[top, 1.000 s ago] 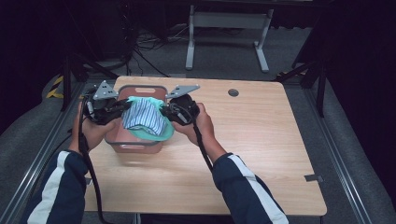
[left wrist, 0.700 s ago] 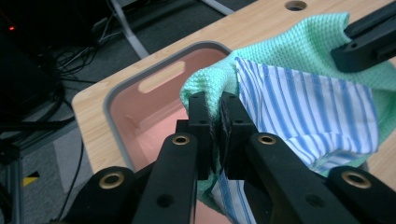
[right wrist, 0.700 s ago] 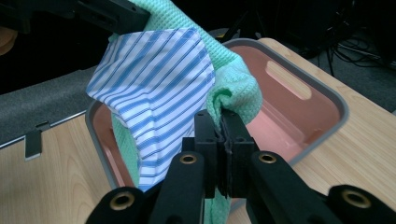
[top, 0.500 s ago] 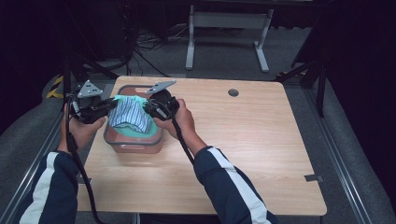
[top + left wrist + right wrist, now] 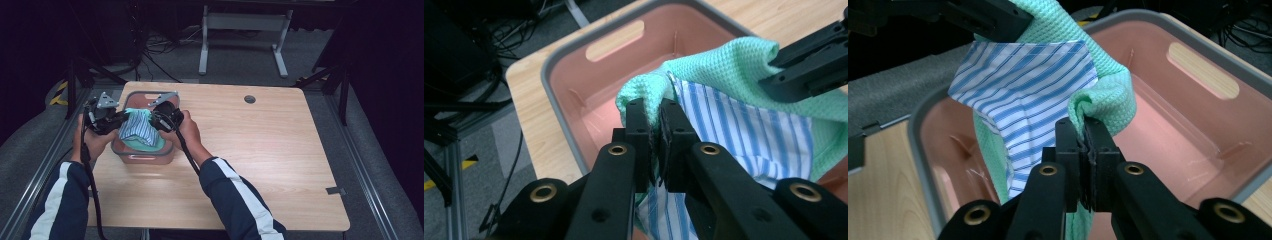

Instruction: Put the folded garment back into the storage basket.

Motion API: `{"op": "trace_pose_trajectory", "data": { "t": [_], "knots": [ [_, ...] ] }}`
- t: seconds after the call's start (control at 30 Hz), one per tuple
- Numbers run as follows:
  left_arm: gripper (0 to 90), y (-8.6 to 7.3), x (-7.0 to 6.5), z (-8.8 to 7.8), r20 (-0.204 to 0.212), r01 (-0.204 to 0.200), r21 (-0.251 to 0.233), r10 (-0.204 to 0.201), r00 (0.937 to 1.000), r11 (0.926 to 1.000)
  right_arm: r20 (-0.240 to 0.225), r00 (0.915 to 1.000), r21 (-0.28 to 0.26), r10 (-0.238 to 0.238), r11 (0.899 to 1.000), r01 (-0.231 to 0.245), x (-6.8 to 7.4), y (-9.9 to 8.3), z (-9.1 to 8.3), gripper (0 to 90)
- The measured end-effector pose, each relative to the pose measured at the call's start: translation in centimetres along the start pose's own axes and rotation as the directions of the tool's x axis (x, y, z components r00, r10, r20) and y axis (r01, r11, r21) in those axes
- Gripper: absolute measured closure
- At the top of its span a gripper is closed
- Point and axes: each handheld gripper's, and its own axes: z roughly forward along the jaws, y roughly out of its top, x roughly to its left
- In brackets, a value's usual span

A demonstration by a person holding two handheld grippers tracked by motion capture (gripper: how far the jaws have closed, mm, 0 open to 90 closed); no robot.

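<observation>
A green waffle-weave cloth (image 5: 142,144) (image 5: 744,60) (image 5: 1113,100) with a blue-and-white striped cloth (image 5: 137,127) (image 5: 759,135) (image 5: 1023,85) folded against it hangs over a pink bin (image 5: 150,96) (image 5: 574,90) (image 5: 1198,125) with a grey rim. My left gripper (image 5: 118,120) (image 5: 656,125) is shut on the cloths' left edge. My right gripper (image 5: 156,121) (image 5: 1083,135) is shut on their right edge. The bundle is held between the two, above the bin's inside.
The bin stands at the far left of a wooden table (image 5: 260,150). A round cable hole (image 5: 249,99) lies near the table's back edge. Metal frame legs (image 5: 245,30) stand on the floor behind.
Both grippers and the cloths have shifted left and slightly back over the bin. The cloths stay gripped on both sides.
</observation>
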Motion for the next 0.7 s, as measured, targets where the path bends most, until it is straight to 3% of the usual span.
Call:
{"op": "trace_pose_trajectory", "data": {
  "t": [0.43, 0.47, 0.7],
  "knots": [
    [84.1, -1.3, -0.9, 3.0, -0.004, -0.016, 0.043, 0.016, 0.9999, 0.999, 0.013, 0.9995, 0.038, 0.028, 0.999, -0.028, -1.0, -2.0, 1.2, 86.3],
    [83.9, -1.4, -0.9, 3.0, -0.003, -0.015, 0.059, 0.015, 0.9999, 0.9981, 0.015, 0.9995, 0.043, 0.028, 0.999, -0.028, -1.0, -2.1, 1.3, 86.3],
    [82.9, -1.8, -1.1, 3.2, 0.002, -0.021, 0.055, 0.02, 0.9998, 0.9982, 0.014, 0.9996, 0.058, 0.024, 0.998, -0.025, -1.4, -2.6, 1.7, 84.9]
  ]
}}
